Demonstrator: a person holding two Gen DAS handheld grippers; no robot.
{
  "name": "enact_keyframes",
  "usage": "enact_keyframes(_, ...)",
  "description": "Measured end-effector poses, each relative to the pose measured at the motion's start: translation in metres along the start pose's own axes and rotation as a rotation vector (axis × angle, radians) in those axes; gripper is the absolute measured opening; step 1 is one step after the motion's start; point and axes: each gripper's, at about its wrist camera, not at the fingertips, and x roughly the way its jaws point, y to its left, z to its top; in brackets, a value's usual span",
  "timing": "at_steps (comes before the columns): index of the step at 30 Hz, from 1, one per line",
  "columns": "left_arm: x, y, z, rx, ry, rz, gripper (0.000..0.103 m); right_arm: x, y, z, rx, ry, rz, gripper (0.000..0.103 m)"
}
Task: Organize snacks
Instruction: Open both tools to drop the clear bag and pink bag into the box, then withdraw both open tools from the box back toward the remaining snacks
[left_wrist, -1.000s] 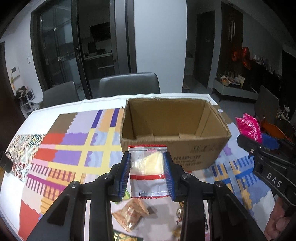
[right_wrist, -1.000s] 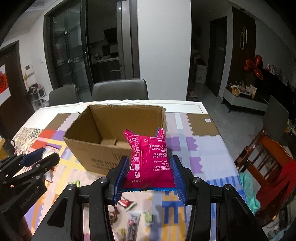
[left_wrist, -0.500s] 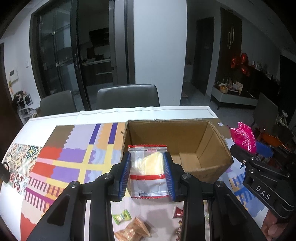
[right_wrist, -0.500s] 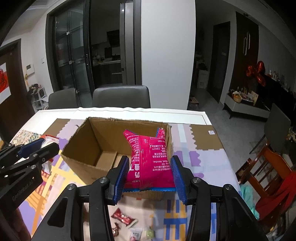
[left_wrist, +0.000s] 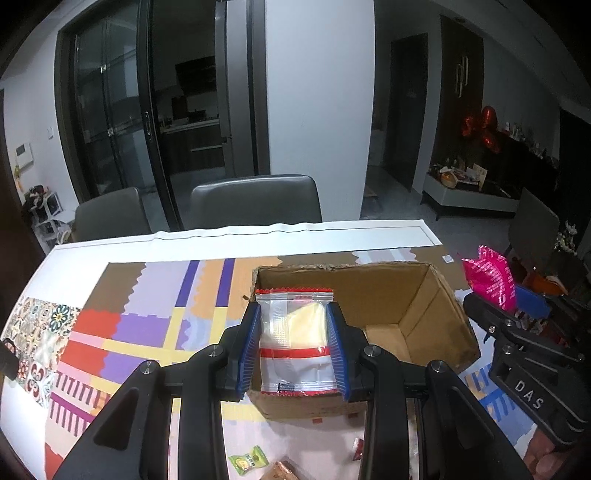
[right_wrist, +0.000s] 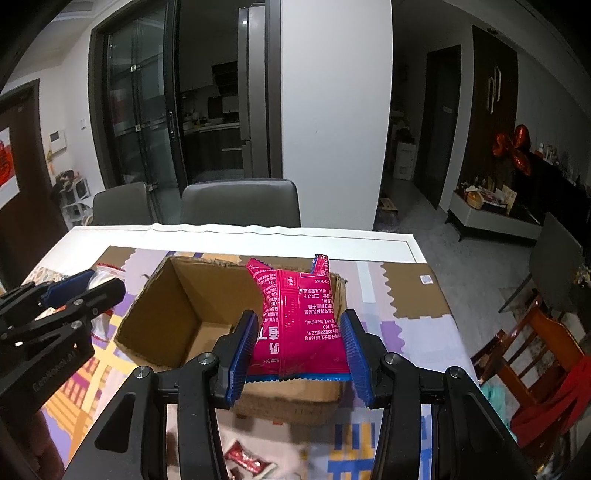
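An open cardboard box (left_wrist: 439, 306) (right_wrist: 155, 321) stands on the patterned table mat. My left gripper (left_wrist: 293, 347) is shut on a clear snack packet (left_wrist: 291, 332) with red trim and a pale yellow piece inside, held over the box's near left corner. My right gripper (right_wrist: 299, 345) is shut on a bright pink snack bag (right_wrist: 299, 317), held upright above the box's near right edge. The pink bag (left_wrist: 491, 280) also shows at the right in the left wrist view, and the clear packet (right_wrist: 101, 277) peeks out at the left in the right wrist view.
Small wrapped snacks lie on the table before the box: a green candy (left_wrist: 247, 459), a red-and-white wrapper (right_wrist: 245, 458). Two grey chairs (left_wrist: 255, 201) stand behind the table. A wooden chair (right_wrist: 535, 350) with red cloth sits off the table's right side.
Both grippers have moved forward and a little up, each still holding its snack. The box now lies right under them, with its inside floor in view.
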Motion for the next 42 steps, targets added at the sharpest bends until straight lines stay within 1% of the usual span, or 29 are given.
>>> enact_keyframes(11,0.025,0.003,0.005,0.000,0.027,0.016,0.035,0.019,0.004,0.008,0.001,0.009,-0.009,0.048)
enact_keyframes(15,0.034,0.003,0.004,-0.002,0.042,0.008,0.035,0.029,0.004,0.007,0.009,0.024,-0.004,0.048)
enact_keyframes(20,0.036,0.005,0.005,-0.005,0.044,0.003,0.036,0.038,0.006,0.007,0.001,0.030,-0.004,0.048)
enact_keyframes(22,0.035,0.004,0.005,-0.001,0.039,0.008,0.039,0.038,0.006,0.008,-0.004,0.027,-0.005,0.048)
enact_keyframes(23,0.035,0.003,0.005,0.001,0.038,0.010,0.042,0.038,0.006,0.008,-0.004,0.025,-0.005,0.048)
enact_keyframes(24,0.034,0.003,0.005,0.002,0.036,0.012,0.048,0.038,0.007,0.008,-0.004,0.024,-0.005,0.050)
enact_keyframes(25,0.033,0.003,0.005,0.004,0.034,0.016,0.052,0.039,0.007,0.009,-0.004,0.024,-0.003,0.053)
enact_keyframes(26,0.033,0.003,0.005,0.003,0.030,0.022,0.057,0.039,0.006,0.009,-0.001,0.023,-0.003,0.060)
enact_keyframes(27,0.032,0.003,0.005,0.003,0.025,0.027,0.060,0.039,0.005,0.009,0.003,0.020,-0.004,0.067)
enact_keyframes(28,0.031,0.004,0.005,0.004,0.021,0.032,0.061,0.038,0.005,0.009,0.007,0.016,-0.006,0.070)
enact_keyframes(29,0.030,0.004,0.005,0.002,0.019,0.037,0.065,0.038,0.005,0.009,0.011,0.013,-0.010,0.075)
enact_keyframes(30,0.029,0.005,0.005,0.000,0.017,0.039,0.069,0.038,0.003,0.009,0.018,0.012,-0.015,0.078)
enact_keyframes(32,0.025,0.006,0.006,-0.004,0.002,0.046,0.073,0.037,0.001,0.009,0.029,0.012,-0.019,0.079)
enact_keyframes(35,0.021,0.007,0.007,-0.001,-0.008,0.053,0.074,0.036,-0.002,0.009,0.038,0.012,-0.022,0.079)
enact_keyframes(40,0.015,0.008,0.007,0.000,-0.020,0.074,0.082,0.030,0.000,0.010,0.035,0.004,-0.028,0.079)
enact_keyframes(42,0.011,0.009,0.007,-0.005,-0.024,0.075,0.083,0.026,0.000,0.012,0.033,-0.004,-0.036,0.084)
